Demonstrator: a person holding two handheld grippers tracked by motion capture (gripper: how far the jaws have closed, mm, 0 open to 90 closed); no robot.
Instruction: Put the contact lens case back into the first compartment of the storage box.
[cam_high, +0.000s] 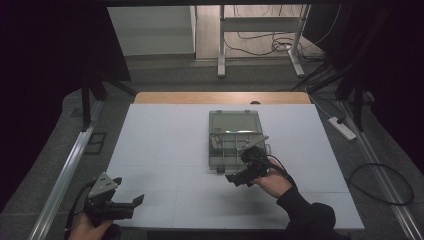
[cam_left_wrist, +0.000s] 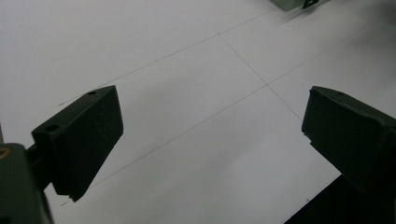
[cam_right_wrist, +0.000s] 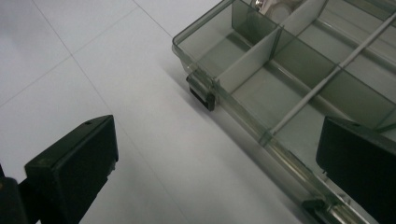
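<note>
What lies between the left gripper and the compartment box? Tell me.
Nothing: the high view shows bare white table between the left gripper and the compartment box.

The compartment box (cam_high: 235, 137) is smoky grey and see-through, its dividers (cam_right_wrist: 247, 60) a paler frosted grey, its latch (cam_right_wrist: 201, 95) black. The counter (cam_high: 165, 145) is white, ruled with thin grey lines (wood-brown at its far edge). Both the left hand-held gripper (cam_high: 131, 203) and right hand-held gripper (cam_high: 239, 178) are black.
</note>
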